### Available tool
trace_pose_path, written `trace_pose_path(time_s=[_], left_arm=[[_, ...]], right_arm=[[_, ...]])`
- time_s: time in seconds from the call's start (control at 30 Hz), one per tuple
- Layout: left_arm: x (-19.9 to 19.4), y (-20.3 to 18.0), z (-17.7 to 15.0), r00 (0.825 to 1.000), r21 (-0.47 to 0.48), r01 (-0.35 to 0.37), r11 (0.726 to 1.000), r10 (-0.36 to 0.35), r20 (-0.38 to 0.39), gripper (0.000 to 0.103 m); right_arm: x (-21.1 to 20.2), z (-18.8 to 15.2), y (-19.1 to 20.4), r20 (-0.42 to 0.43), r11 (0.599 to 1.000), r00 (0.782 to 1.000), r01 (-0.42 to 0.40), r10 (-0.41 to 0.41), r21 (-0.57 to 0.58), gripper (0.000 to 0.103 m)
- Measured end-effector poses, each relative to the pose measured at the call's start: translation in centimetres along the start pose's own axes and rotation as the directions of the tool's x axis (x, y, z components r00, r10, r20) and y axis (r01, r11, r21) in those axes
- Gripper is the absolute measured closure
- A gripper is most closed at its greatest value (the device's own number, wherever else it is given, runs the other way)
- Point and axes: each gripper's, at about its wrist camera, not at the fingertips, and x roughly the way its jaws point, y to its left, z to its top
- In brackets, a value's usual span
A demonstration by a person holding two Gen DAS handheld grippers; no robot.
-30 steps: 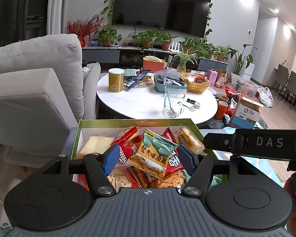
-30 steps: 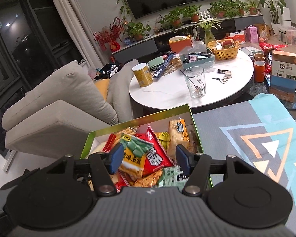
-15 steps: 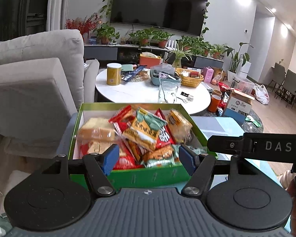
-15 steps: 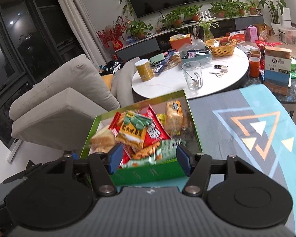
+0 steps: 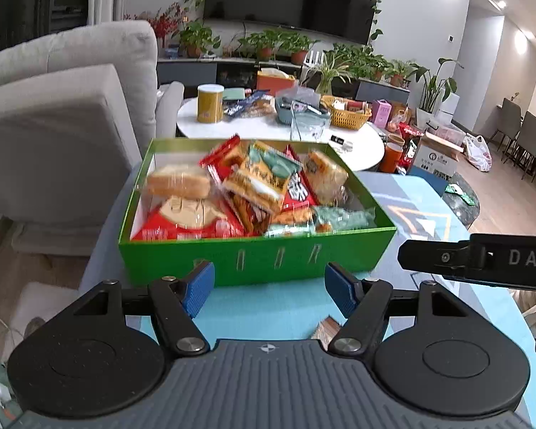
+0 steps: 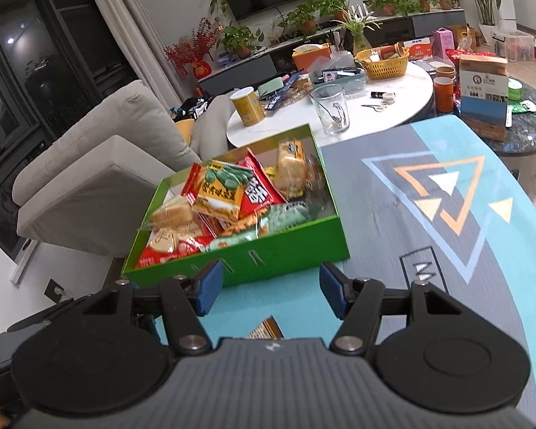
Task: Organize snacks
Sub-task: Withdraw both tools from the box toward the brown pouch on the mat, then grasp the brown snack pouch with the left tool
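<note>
Green box (image 5: 257,261) sits on the counter (image 6: 428,221), on a blue-grey mat with triangle print. Box is open-topped and piled with snack packs: bread (image 5: 178,180) at its left, a yellow-green pea pack (image 6: 219,189) on top of a red pack (image 6: 259,193), a wrapped cake (image 6: 291,169) toward the far right corner, a pale green pack (image 5: 339,216) against the near wall.

Left hand-held gripper (image 5: 268,287): released, nothing between the blue pads (image 5: 200,286); the jaws have just been opening. It hangs in front of the box's near wall, apart from it. Right hand-held gripper (image 6: 269,287): also released and empty, likewise just short of the box's near wall. A small brown packet (image 6: 266,327) lies on the mat below both grippers, partly hidden by their bodies.

Beyond the box: white round table (image 5: 253,132) with a yellow can (image 5: 210,103), a glass (image 6: 330,109) and a wicker basket (image 6: 386,62). Grey sofa (image 5: 53,125) to the left.
</note>
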Motion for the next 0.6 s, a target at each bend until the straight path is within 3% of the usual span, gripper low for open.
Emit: trace_pose_path(time_s=[0.3,0.6], left_arm=[[0.5,-0.9,-2.6,0.998,0.044,0.034,0.998,-0.032,-0.054,0.037],[1.7,-2.8,-6.0,0.980,0.189,0.149,0.971,-0.120,-0.159,0.037]], right_arm=[[-0.4,-2.7,-1.5,-0.038,1.000,0.999,0.011,-0.011,0.021,0.025],[-0.7,-4.1,-3.2,-0.063,0.997,0.997,0.042,-0.038,0.060,0.025]])
